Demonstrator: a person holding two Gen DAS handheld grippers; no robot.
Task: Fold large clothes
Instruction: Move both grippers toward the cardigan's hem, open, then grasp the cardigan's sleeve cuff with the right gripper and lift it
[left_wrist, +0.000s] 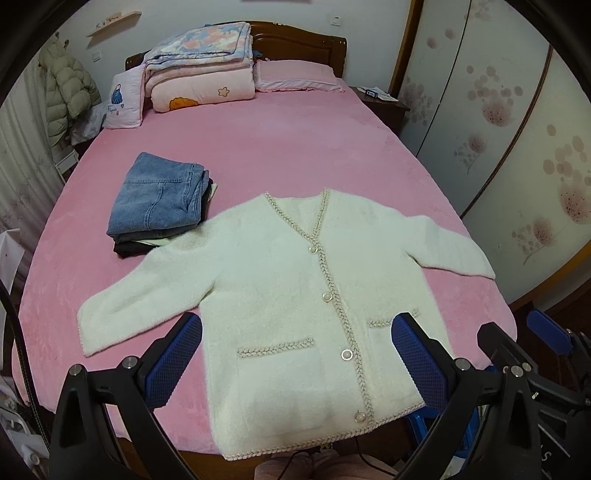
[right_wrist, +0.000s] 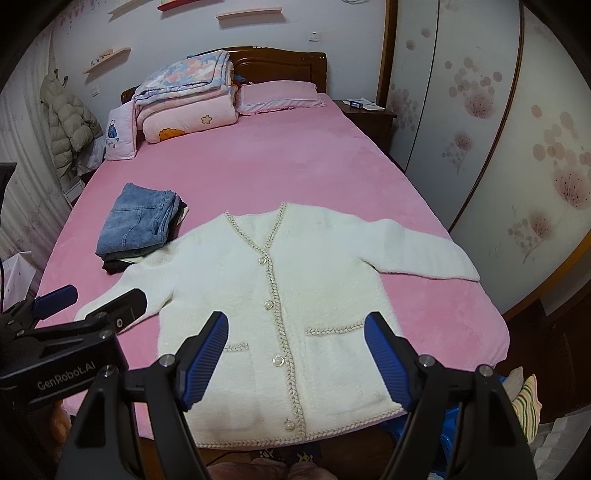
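Note:
A white fluffy cardigan with braided trim and pearl buttons lies flat, front up, on the pink bed, sleeves spread to both sides, hem at the near edge. It also shows in the right wrist view. My left gripper is open and empty, held above the cardigan's lower part. My right gripper is open and empty, above the hem and pockets. The right gripper shows at the right of the left wrist view; the left gripper shows at the left of the right wrist view.
A stack of folded clothes with jeans on top lies left of the cardigan, touching its sleeve. Folded quilts and a pillow lie at the headboard. A wardrobe stands right, a nightstand beyond.

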